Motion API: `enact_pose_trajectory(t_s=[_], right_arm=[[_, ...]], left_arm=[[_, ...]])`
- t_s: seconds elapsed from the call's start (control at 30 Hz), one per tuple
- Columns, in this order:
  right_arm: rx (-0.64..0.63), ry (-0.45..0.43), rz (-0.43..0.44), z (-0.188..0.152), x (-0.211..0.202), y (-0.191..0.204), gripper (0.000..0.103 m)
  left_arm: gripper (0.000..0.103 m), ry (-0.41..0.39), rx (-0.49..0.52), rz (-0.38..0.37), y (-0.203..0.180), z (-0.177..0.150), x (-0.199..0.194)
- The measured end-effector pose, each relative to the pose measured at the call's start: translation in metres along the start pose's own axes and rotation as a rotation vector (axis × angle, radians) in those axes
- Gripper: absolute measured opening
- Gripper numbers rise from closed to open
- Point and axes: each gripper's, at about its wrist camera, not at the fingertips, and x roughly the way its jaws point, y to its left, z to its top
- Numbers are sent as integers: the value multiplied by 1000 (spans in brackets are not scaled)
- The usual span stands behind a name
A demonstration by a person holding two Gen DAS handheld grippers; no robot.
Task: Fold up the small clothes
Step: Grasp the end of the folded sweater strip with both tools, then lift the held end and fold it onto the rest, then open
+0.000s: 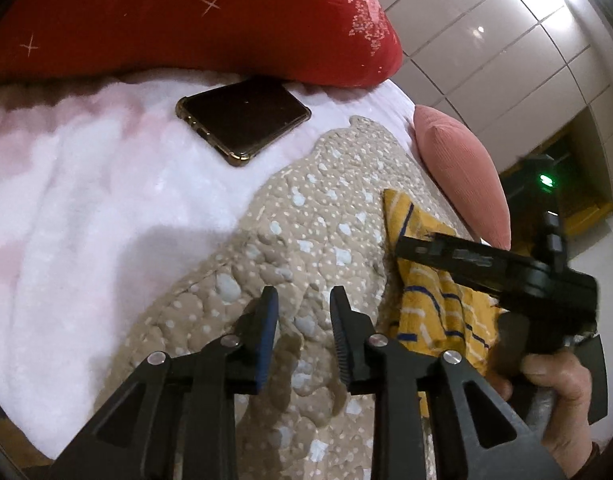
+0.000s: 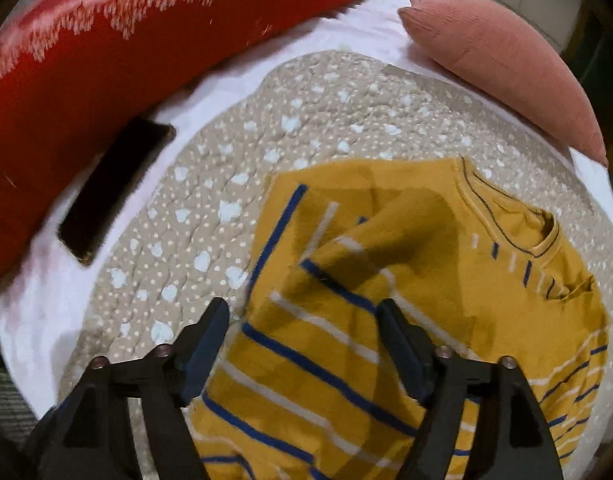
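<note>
Bed (image 2: pixel 390 12), white cover: beige quilted mat (image 2: pixel 210 216), phone (image 2: pixel 114 188), red pillow (image 2: pixel 106 52), pink cushion (image 2: pixel 506 68); striped yellow shirt (image 2: pixel 446 280) lies on mat.

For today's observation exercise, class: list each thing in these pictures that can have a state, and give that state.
Mustard-yellow knitted sweater with blue and white stripes: partly folded, lying on the quilt.
Left gripper: fingers slightly apart, nothing between them.
Right gripper: fingers wide apart above the sweater.
Dark smartphone in a clear case: lying flat, screen dark.
</note>
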Motion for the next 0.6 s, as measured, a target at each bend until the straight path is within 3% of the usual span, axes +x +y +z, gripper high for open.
enact_pose_trajectory(t_s=[0.17,0.23,0.3,0.37,0.4,0.6], right_arm=[[-85,27,-143,-3,19,25,90],[-125,45,-157,-2,22,29,82],[-142,45,-185,-1,20,26,46],[-148,47,-187,0,15,17,34],[-146,47,-184,-1,13,13,30],[-124,31,-142,-4,4,3,27]], left_arm=[[30,22,16,-22,-9,-3,4],[30,27,25,-21,-14,-5,6],[32,30,37,-23,-20,-8,8],[36,31,49,-23,-25,-11,10],[39,30,57,-26,-29,-13,11],[49,62,112,-82,-55,-28,27]])
